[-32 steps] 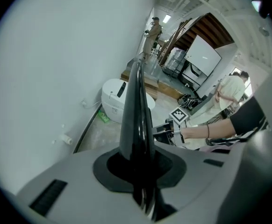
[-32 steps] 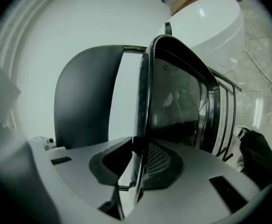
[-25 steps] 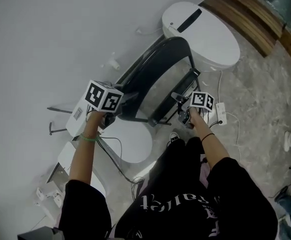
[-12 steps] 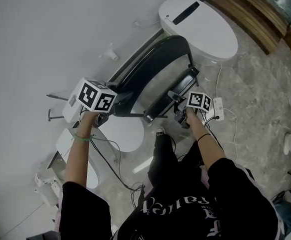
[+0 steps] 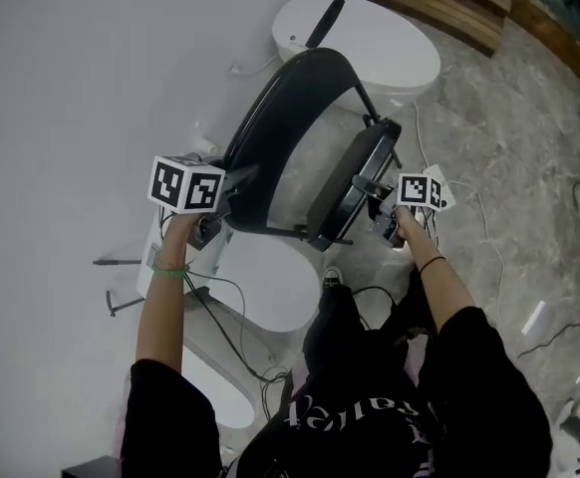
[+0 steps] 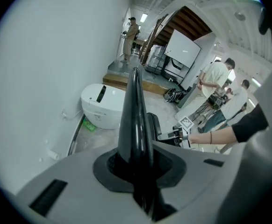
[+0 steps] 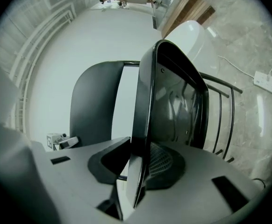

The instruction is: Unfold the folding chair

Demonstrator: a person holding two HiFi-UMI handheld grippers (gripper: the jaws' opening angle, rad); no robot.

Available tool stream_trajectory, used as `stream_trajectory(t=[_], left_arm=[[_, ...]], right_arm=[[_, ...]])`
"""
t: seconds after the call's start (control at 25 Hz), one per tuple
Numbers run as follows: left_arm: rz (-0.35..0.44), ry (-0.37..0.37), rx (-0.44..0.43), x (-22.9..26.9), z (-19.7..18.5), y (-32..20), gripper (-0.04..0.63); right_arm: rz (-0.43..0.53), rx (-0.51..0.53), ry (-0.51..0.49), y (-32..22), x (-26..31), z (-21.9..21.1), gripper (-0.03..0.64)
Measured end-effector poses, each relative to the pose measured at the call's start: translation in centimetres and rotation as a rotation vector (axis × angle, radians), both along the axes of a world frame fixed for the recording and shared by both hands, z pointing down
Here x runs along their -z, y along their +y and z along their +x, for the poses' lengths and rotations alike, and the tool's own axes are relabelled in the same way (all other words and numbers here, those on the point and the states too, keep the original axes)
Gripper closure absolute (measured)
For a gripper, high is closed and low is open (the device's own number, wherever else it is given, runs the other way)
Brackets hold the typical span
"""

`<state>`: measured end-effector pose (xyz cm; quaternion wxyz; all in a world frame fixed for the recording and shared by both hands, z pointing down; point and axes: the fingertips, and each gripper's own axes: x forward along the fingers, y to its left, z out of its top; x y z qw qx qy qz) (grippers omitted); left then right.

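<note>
At 9 o'clock the left gripper (image 5: 236, 180) is clamped on the chair back (image 5: 280, 108), jaws just tightened; at 3 o'clock the right gripper (image 5: 367, 187) grips the seat (image 5: 345, 202), jaws just eased wider

Wall (image 5: 61, 88) hard on my left: only a narrow strip between it and the chair back (image 5: 270, 118). Gap between back and seat (image 5: 355, 182) open from above, closed at my end by a bar (image 5: 288, 233). Toilet (image 5: 370, 43) blocks the far side. White lid (image 5: 265, 287) and cables (image 5: 225, 312) crowd the floor by my feet. Power strip (image 5: 439, 189) right of the seat; past it, bare floor (image 5: 529, 227), free passage.
</note>
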<state>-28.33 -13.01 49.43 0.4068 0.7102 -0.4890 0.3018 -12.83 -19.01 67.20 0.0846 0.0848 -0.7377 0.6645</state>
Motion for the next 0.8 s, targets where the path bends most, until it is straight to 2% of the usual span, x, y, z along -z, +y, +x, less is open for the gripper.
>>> stream_trajectory(t=[0.12,0.24,0.4,0.52,0.68,0.8], left_arm=[[-0.001,0.066,-0.035,-1.2,-1.7,-0.8,0.534],[-0.002,0.081,-0.051,-2.2,-2.3,-1.5,0.534],[-0.002,0.125,-0.027,-2.1,-0.6,-0.7,0.535],[0.026,0.173,-0.006,-1.0,0.6,-0.5,0.529],[0.101,0.091,0.000,-2.8,2.6,-1.0,0.529],[0.080,0.109,-0.001,-4.4,4.0,-0.5,0.529]], right_arm=[[0.001,-0.045,0.021,0.1,-0.9,0.5,0.514],[-0.013,-0.101,0.057,0.8,-2.3,2.7,0.502],[-0.053,-0.114,0.084,3.3,-3.7,8.5,0.492],[-0.056,-0.105,0.062,3.7,-3.7,10.6,0.488],[-0.033,-0.124,0.055,4.2,-6.7,14.4,0.479],[-0.005,-0.157,0.119,4.6,-8.5,16.9,0.459]])
